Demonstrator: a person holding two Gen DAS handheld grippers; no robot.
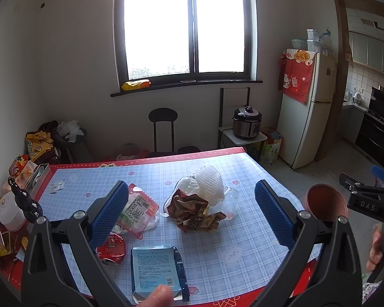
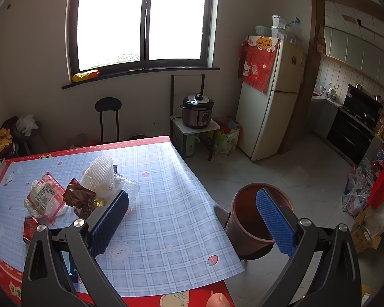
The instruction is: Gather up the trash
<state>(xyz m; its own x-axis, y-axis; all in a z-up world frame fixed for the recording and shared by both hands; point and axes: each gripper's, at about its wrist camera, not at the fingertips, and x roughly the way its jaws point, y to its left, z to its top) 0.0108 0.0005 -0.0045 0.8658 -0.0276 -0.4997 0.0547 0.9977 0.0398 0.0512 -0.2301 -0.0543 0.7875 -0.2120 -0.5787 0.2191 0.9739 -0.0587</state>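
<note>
Trash lies on the blue checked table [image 1: 243,192]: a crumpled brown wrapper [image 1: 194,211] with white foam netting [image 1: 210,185] and clear plastic on it, a red-and-clear plastic tray [image 1: 138,208], a crushed red can [image 1: 112,249] and a flattened blue box [image 1: 157,268]. My left gripper [image 1: 192,215] is open above the table, the wrapper pile between its blue pads. My right gripper [image 2: 192,220] is open over the table's right edge [image 2: 204,204]; the brown bin [image 2: 256,217] stands on the floor behind its right pad. The same wrapper [image 2: 80,199], netting [image 2: 101,176] and tray [image 2: 46,197] show in the right wrist view.
Clutter of packets and a white container [image 1: 11,209] crowds the table's left edge. The other gripper [image 1: 366,199] and a hand [image 1: 376,248] show at the right. A stool [image 1: 163,130], pressure cooker [image 1: 247,122] on a small stand and a fridge [image 1: 307,107] stand beyond.
</note>
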